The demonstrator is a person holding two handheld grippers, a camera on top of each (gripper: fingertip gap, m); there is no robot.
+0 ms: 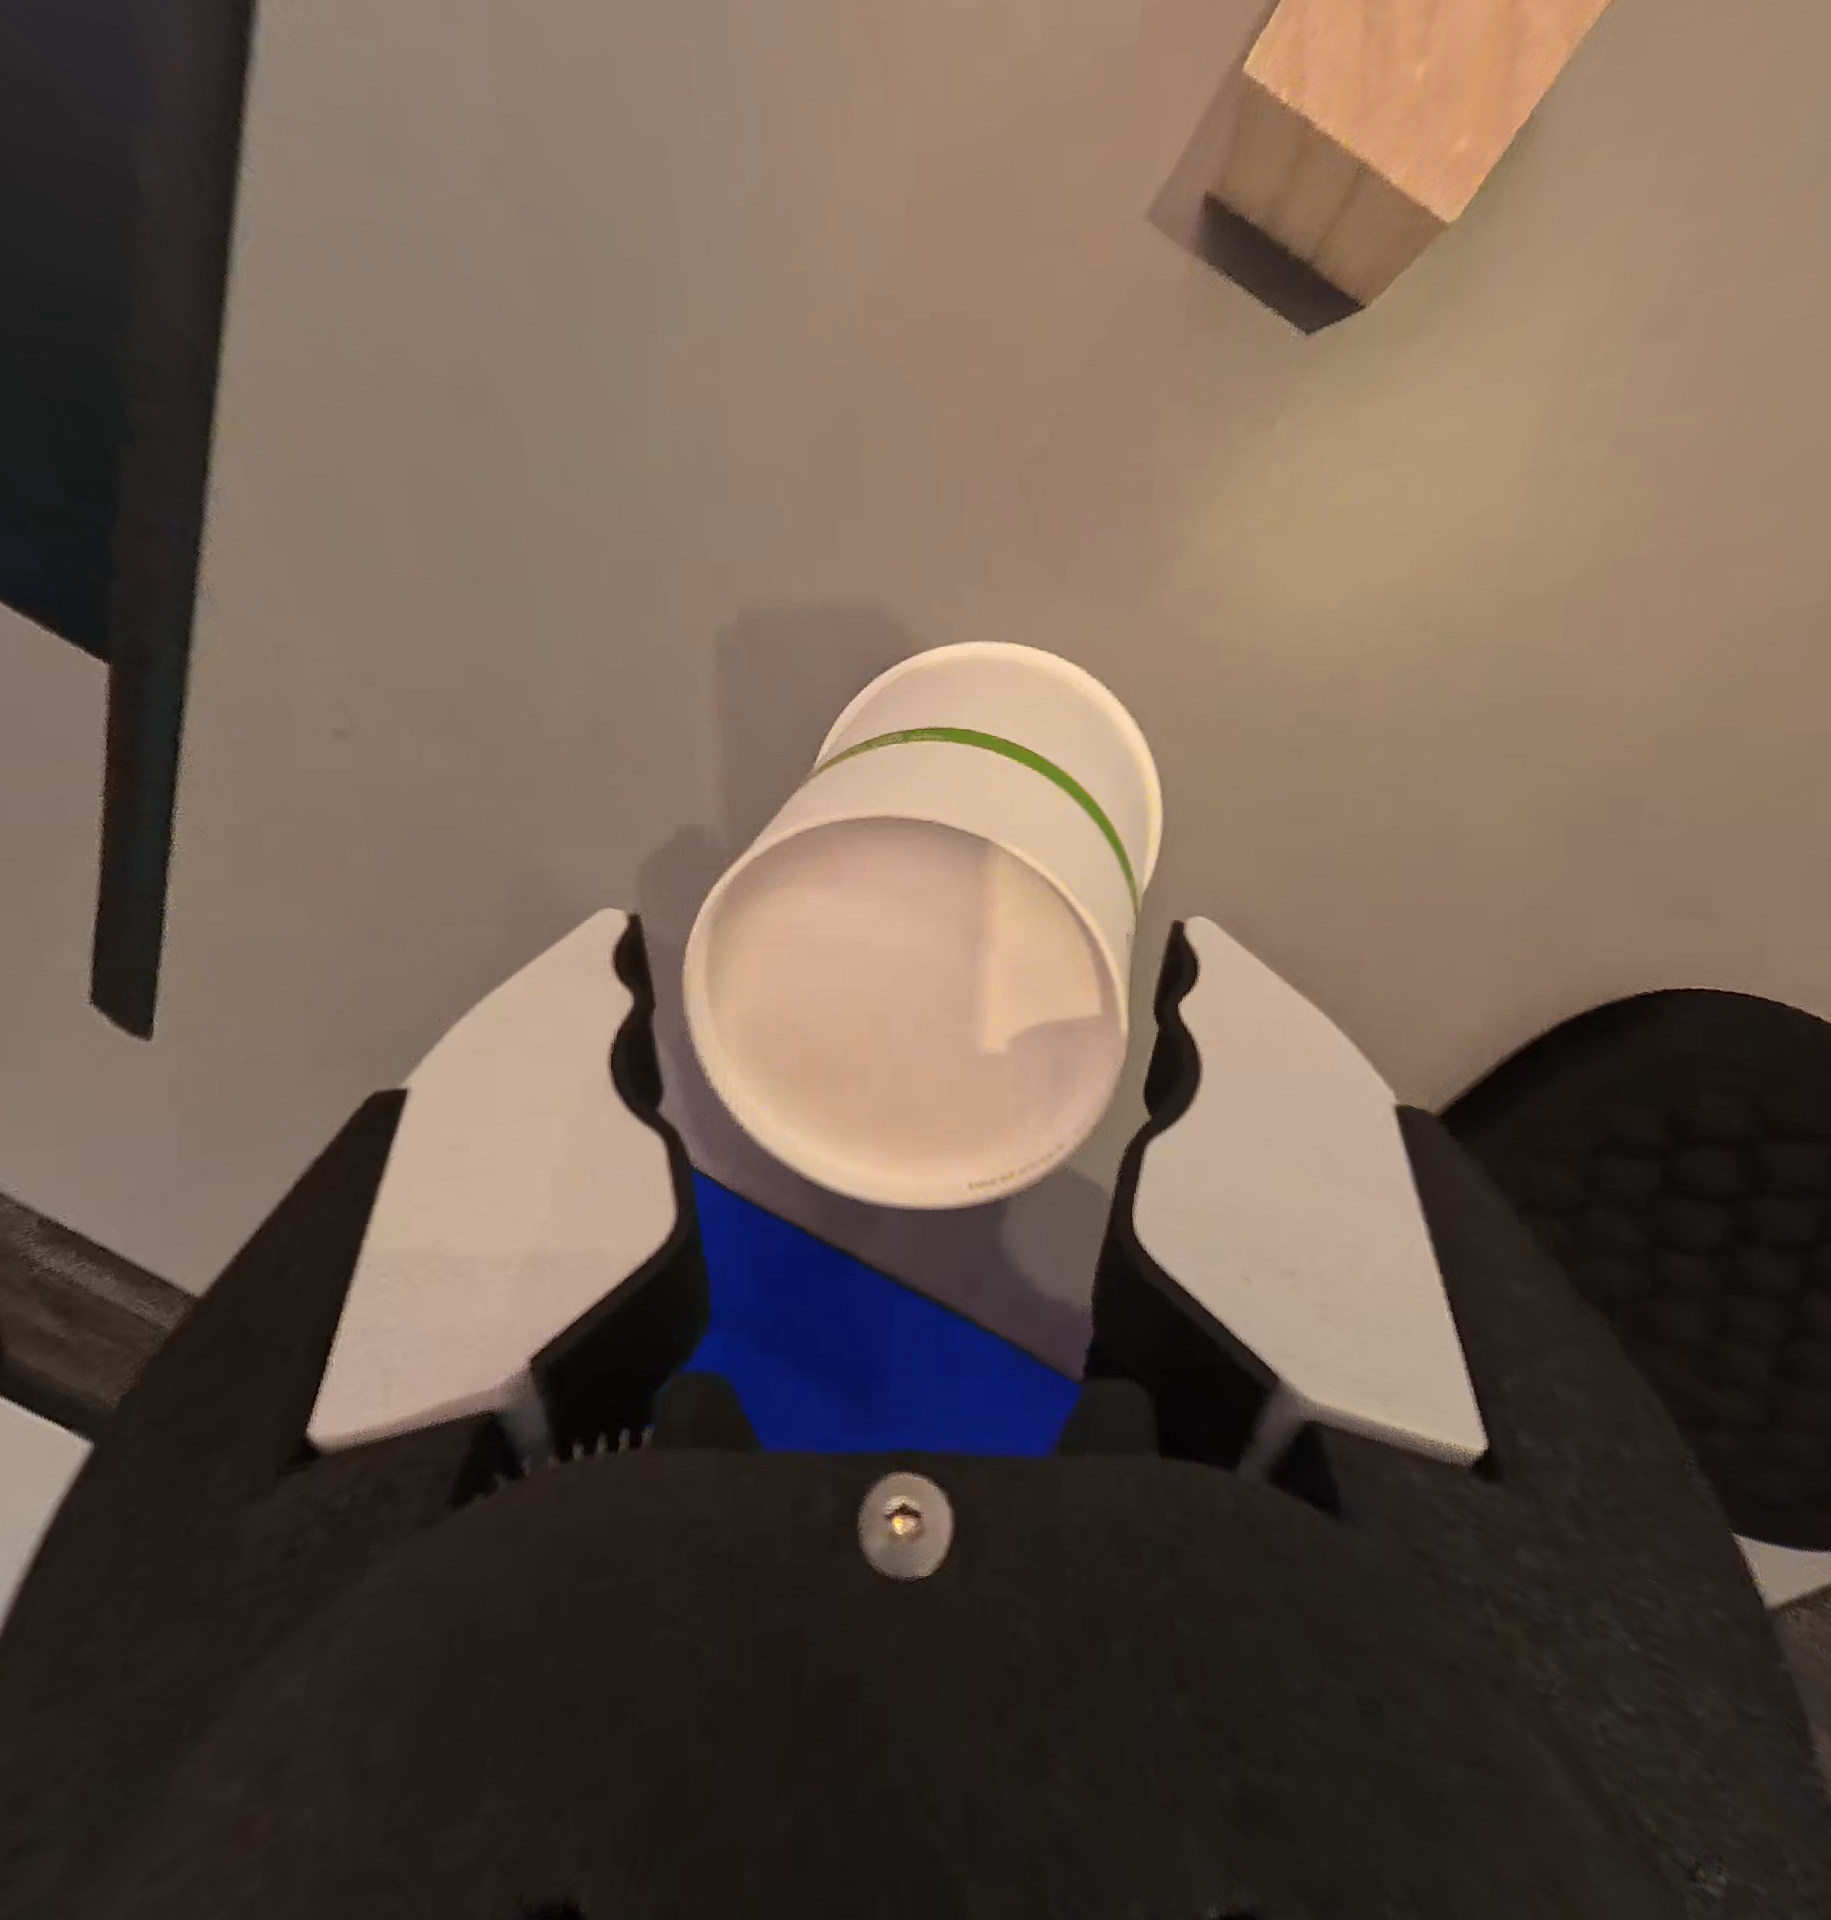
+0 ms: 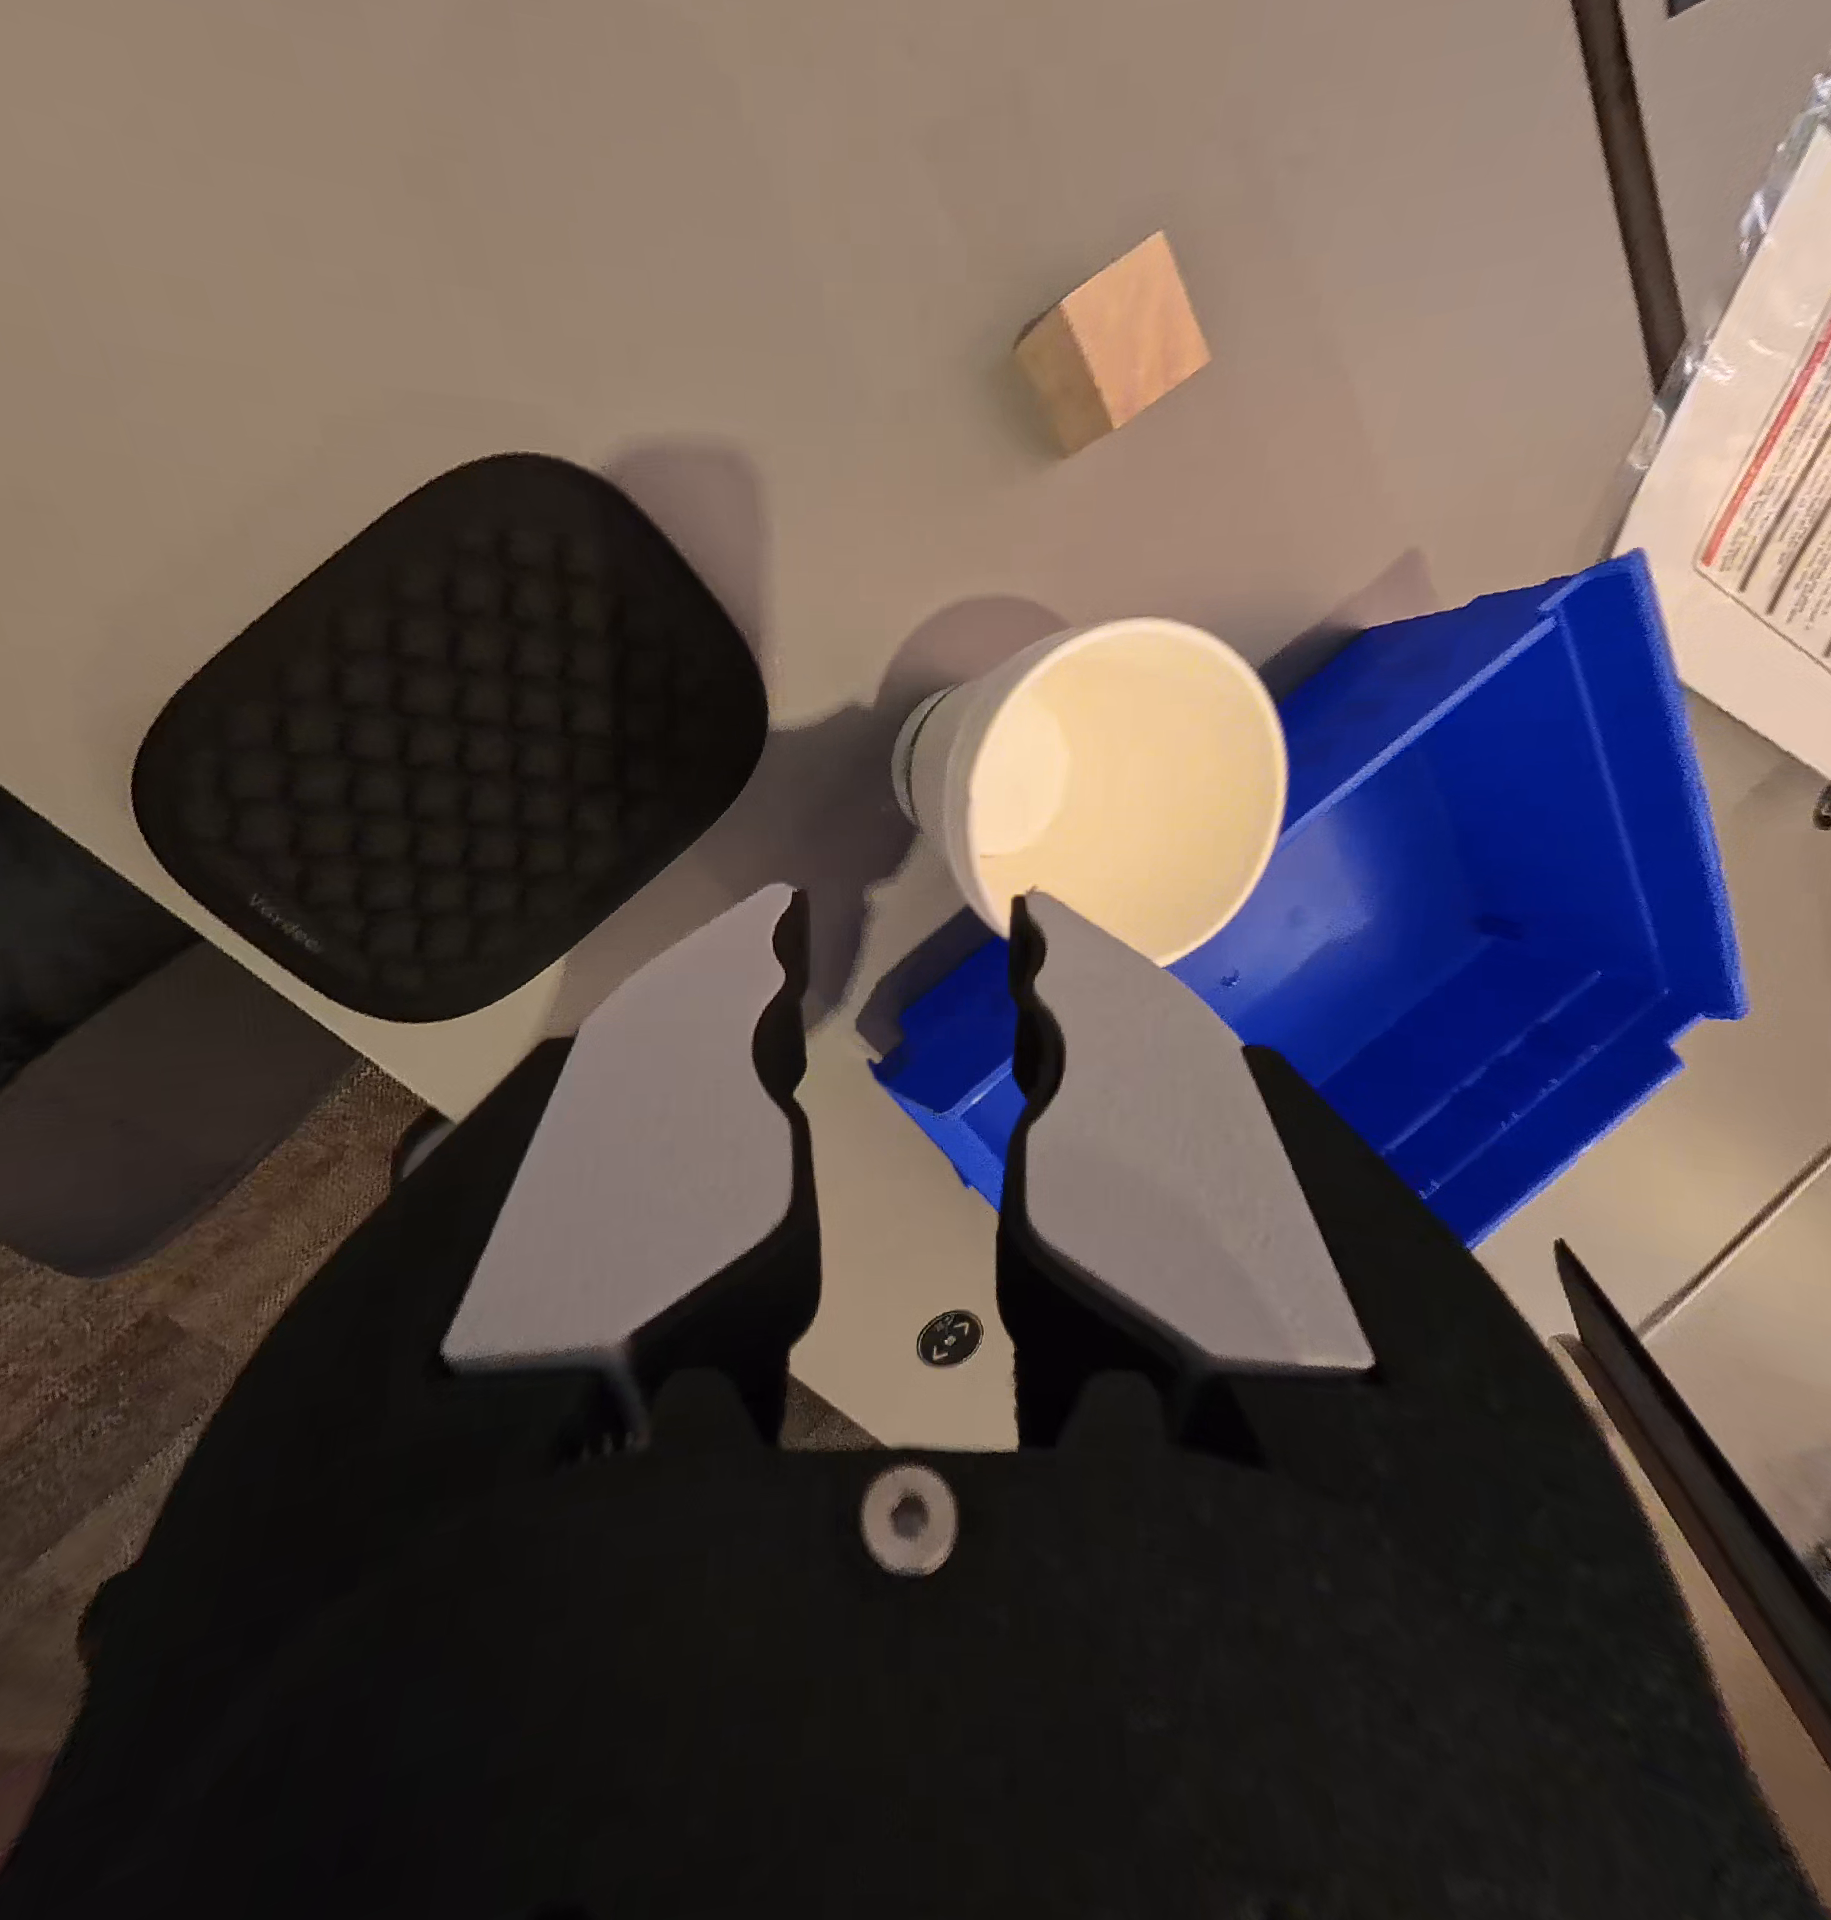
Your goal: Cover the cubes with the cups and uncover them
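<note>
From the left wrist view, my left gripper [image 1: 906,997] stands wide open around an upside-down paper cup [image 1: 921,935], jaws just clear of its walls, a wooden cube [image 1: 1410,125] ahead to the right. From the right wrist view, my right gripper [image 2: 906,914] is part open and empty; an upright cup [image 2: 1108,779] sits just ahead-right. Thin paper looks light and crushable, so I'd grip mid-wall, gently.
</note>
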